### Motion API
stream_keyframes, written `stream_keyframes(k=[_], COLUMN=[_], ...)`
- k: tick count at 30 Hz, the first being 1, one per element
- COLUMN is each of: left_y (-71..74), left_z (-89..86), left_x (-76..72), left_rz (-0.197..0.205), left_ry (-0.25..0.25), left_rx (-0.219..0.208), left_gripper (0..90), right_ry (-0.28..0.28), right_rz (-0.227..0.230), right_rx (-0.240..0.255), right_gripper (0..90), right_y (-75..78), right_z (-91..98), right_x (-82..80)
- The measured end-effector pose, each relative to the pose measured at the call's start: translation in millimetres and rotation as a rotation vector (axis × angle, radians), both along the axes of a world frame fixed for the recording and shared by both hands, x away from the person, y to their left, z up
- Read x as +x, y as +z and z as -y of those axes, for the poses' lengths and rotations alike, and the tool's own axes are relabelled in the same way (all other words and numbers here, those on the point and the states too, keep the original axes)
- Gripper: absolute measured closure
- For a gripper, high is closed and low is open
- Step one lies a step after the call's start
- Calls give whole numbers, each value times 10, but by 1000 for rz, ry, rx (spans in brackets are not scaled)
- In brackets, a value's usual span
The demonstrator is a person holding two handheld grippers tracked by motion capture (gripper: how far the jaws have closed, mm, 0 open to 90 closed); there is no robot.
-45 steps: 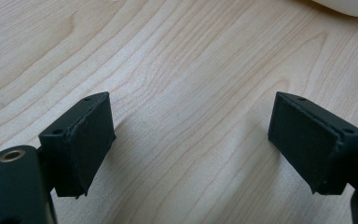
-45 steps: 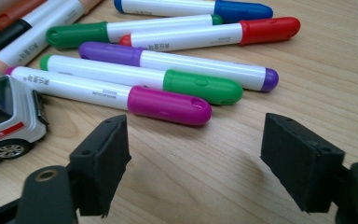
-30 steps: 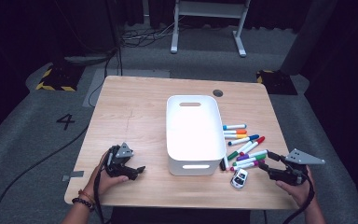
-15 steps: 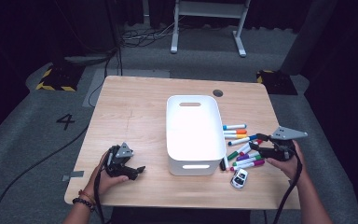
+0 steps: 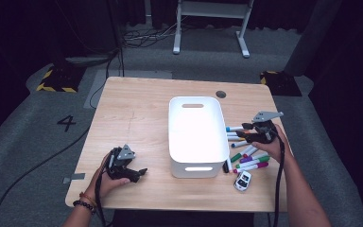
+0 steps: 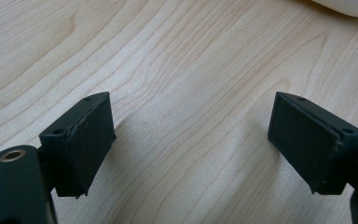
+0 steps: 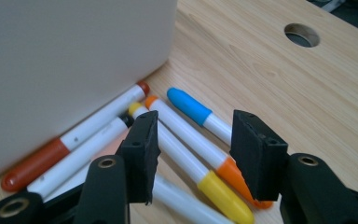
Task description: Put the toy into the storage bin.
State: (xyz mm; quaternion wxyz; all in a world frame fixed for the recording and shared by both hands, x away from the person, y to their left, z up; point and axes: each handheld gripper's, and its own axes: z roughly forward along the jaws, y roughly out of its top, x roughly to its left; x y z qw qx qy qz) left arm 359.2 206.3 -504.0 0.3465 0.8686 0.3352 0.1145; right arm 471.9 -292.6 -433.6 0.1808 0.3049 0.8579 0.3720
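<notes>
The high view shows the white bin [image 5: 196,135] with nothing visible inside, so I judge the sorting has hardly begun: all the markers [image 5: 246,151] lie on the table [image 5: 137,113] just right of the bin, white-bodied with coloured caps. The right claw [image 5: 246,133] has just been closing around two of them, pads not yet pressing, while the left claw [image 5: 137,173] rests open left of the bin.

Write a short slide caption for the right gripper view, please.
Right gripper, jaws just closing, straddles white markers beside the white bin.
</notes>
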Motion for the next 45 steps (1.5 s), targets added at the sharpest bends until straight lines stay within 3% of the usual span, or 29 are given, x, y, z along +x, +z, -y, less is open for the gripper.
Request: stream_keyframes(k=[2,4,7,12,23,27,31,33,34,35,45], left_y=[0,0,0,0,0,0,0,0,0,0,0], left_z=[0,1,0,0,0,0,0,1,0,0,1], left_x=[0,0,0,0,-1,-1,-1,-1,-1,-1,-2], left_rz=[-1,-1,0,-1,0,-1,0,-1,0,0,-1], left_ry=[0,0,0,0,0,0,0,0,0,0,1], left_rx=[0,-1,-1,0,0,0,0,0,0,0,-1], left_gripper=[148,147,147,147,147,148,148,148,148,148,148], right_ry=[2,13,15,29,20,17,2,-2,-4,0,-22], right_rz=[-18,-34,-62,-69,-115,-95,-106,-107,-125,-112,-109], right_rx=[-18,-67,-90,-78,-124,-179,-152,-174,-153,-172,-193], right_gripper=[511,520,521,528,538,591,608,619,618,625,681], right_y=[-13,-68,-110,-165,-292,-345,-362,-381,-391,-404,-462], right_z=[-59,-168,-227,-296,-430,-464,-488,-506,-529,-529,-549], right_x=[70,192,260,365,536,585,615,638,629,646,733])
